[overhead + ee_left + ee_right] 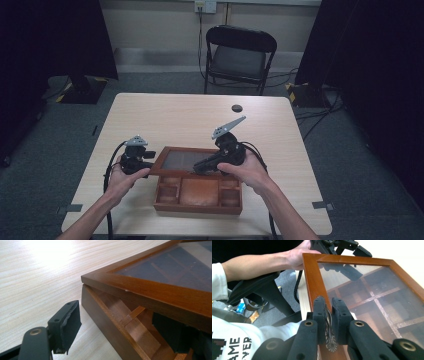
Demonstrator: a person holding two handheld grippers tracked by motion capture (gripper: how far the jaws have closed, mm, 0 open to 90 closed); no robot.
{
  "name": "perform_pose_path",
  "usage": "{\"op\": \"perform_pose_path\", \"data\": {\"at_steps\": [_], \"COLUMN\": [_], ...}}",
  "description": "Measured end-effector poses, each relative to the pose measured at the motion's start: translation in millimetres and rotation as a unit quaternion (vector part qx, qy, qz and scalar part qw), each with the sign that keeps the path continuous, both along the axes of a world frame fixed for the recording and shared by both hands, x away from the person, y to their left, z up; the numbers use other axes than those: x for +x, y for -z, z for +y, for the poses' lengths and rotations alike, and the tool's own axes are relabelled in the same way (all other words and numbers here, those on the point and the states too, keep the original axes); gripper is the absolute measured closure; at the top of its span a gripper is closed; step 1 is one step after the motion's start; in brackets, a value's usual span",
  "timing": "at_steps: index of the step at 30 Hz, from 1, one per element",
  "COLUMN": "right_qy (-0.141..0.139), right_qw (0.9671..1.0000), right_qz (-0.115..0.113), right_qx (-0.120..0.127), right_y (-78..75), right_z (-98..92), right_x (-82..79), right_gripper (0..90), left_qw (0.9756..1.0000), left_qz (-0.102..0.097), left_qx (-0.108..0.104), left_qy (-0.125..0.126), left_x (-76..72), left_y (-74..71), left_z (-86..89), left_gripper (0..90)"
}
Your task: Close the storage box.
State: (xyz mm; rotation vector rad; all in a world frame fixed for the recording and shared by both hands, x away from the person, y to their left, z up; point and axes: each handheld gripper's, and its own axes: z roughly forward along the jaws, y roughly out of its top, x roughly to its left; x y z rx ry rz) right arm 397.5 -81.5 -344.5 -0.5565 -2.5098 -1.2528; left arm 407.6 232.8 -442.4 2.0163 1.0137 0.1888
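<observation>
Right now a brown wooden box [198,194] is sitting on the table [165,117], just in front of the person and between the two grippers. Its lid [187,161] is a wooden frame with a dark glass pane, and it is tilting up, so the box is standing partly open. Inside, the box is showing one big middle space and small square spaces at each side; how many small ones I cannot tell. The right gripper [328,315] is pinching the front edge of the lid, with its two black jaws pressing tight on a little curly metal handle [329,338]. The left gripper [120,327] is sitting at the left corner of the box with its jaws spread wide: one jaw is staying outside on the table, and the other is reaching inside the box under the lifted lid, holding nothing. One hand [121,178] is holding the left gripper and one hand [248,171] is holding the right one, so that is two hands and two grippers. One small dark round thing [236,108] is lying on the table well beyond the right gripper. The table is pale wood. One black folding chair [239,54] is standing past the table on a grey carpet floor [47,130], and dark curtains [50,40] are hanging at both sides.
</observation>
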Motion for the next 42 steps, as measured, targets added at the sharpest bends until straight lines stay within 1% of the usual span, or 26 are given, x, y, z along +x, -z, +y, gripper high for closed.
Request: {"op": "perform_pose_path", "data": {"at_steps": [1, 4, 6, 7, 9, 12, 14, 18, 19, 20, 21, 22, 23, 25, 28, 31, 34, 35, 36, 37, 40, 41, 42], "right_qy": [0.0, 0.0, 0.0, 0.003, 0.002, 0.002, 0.001, 0.002, 0.001, 0.001, 0.002, 0.002, 0.003, 0.004, 0.003, 0.006, 0.005, 0.005, 0.005, 0.002, 0.002, 0.002, 0.002], "right_qw": [1.0, 1.0, 1.0, 1.0, 1.0, 1.0, 1.0, 0.9999, 0.9999, 0.9999, 0.9999, 0.9999, 0.9998, 0.9997, 0.9998, 0.9997, 0.9997, 0.9996, 0.9996, 0.9996, 0.9995, 0.9995, 0.9995], "right_qz": [0.003, 0.003, 0.003, -0.002, -0.004, -0.007, -0.009, -0.01, -0.012, -0.012, -0.013, -0.013, -0.015, -0.019, -0.019, -0.023, -0.023, -0.023, -0.023, -0.023, -0.025, -0.025, -0.025], "right_qx": [0.002, 0.004, 0.005, 0.004, 0.004, 0.0, 0.0, -0.002, -0.004, -0.004, -0.005, -0.005, -0.008, -0.012, -0.008, -0.011, -0.011, -0.015, -0.015, -0.015, -0.017, -0.02, -0.02], "right_y": [0.5, 0.9, 0.9, 0.1, -0.1, 0.1, 0.5, 1.5, 1.5, 1.5, 1.5, 1.5, 1.3, 1.6, 3.1, 3.0, 3.8, 4.6, 4.6, 6.1, 7.4, 8.1, 8.1], "right_z": [0.0, -0.8, -1.0, -1.0, -1.1, -1.4, -1.8, -3.5, -4.6, -4.6, -5.6, -5.6, -6.3, -6.9, -8.2, -9.9, -10.4, -10.3, -10.3, -9.9, -9.4, -9.1, -9.1], "right_x": [0.4, 0.8, 0.7, 0.1, -0.2, -1.9, -2.4, -4.0, -4.8, -4.8, -5.5, -5.5, -6.6, -8.0, -9.4, -10.8, -11.7, -13.0, -13.0, -13.8, -14.5, -15.9, -15.9], "right_gripper": [82.6, 82.7, 82.8, 82.8, 82.8, 82.8, 82.8, 82.8, 82.8, 82.8, 82.7, 82.7, 82.6, 82.6, 82.5, 82.5, 82.5, 82.4, 82.4, 82.4, 82.4, 82.4, 82.4], "left_qw": [1.0, 1.0, 1.0, 1.0, 1.0, 1.0, 1.0, 0.9998, 0.9996, 0.9996, 0.9996, 0.9996, 0.9995, 0.9995, 0.9995, 0.9995, 0.9995, 0.9995, 0.9994, 0.9994, 0.9993, 0.9991, 0.9991], "left_qz": [0.0, 0.001, 0.004, 0.005, 0.005, 0.007, 0.007, 0.015, 0.023, 0.023, 0.024, 0.024, 0.03, 0.031, 0.03, 0.028, 0.029, 0.026, 0.028, 0.026, 0.023, 0.024, 0.024], "left_qx": [-0.001, -0.001, -0.004, -0.008, -0.005, -0.006, -0.003, -0.006, -0.01, -0.01, -0.011, -0.011, -0.012, -0.01, -0.01, 0.0, -0.002, 0.004, 0.0, -0.004, -0.001, -0.006, -0.006], "left_qy": [0.0, -0.001, -0.001, -0.002, 0.001, 0.001, 0.004, 0.008, 0.011, 0.011, 0.005, 0.005, 0.001, -0.003, -0.006, -0.013, -0.015, -0.016, -0.019, -0.025, -0.029, -0.033, -0.033], "left_x": [0.2, 0.1, 0.3, 0.4, 0.6, 0.4, 0.4, 1.3, 2.9, 2.9, 4.4, 4.4, 5.7, 7.0, 8.3, 10.3, 11.6, 12.1, 12.5, 13.5, 14.1, 14.7, 14.7], "left_y": [0.1, -0.1, 0.1, -0.1, -0.2, 0.1, 0.4, 2.3, 3.8, 3.8, 5.2, 5.2, 6.0, 6.8, 7.3, 7.3, 7.4, 6.9, 6.5, 5.9, 4.6, 4.3, 4.3], "left_z": [-0.1, 0.0, 0.0, -0.1, 0.1, 0.1, 0.0, -0.5, 0.7, 0.7, 2.4, 2.4, 4.7, 7.2, 9.4, 13.7, 16.2, 17.8, 19.1, 22.1, 24.9, 26.8, 26.8], "left_gripper": [22.7, 23.0, 23.3, 23.3, 23.3, 22.8, 22.2, 21.5, 21.0, 21.0, 20.8, 20.8, 20.8, 20.8, 20.7, 20.7, 20.8, 20.8, 20.8, 20.8, 20.8, 20.8, 20.8]}}
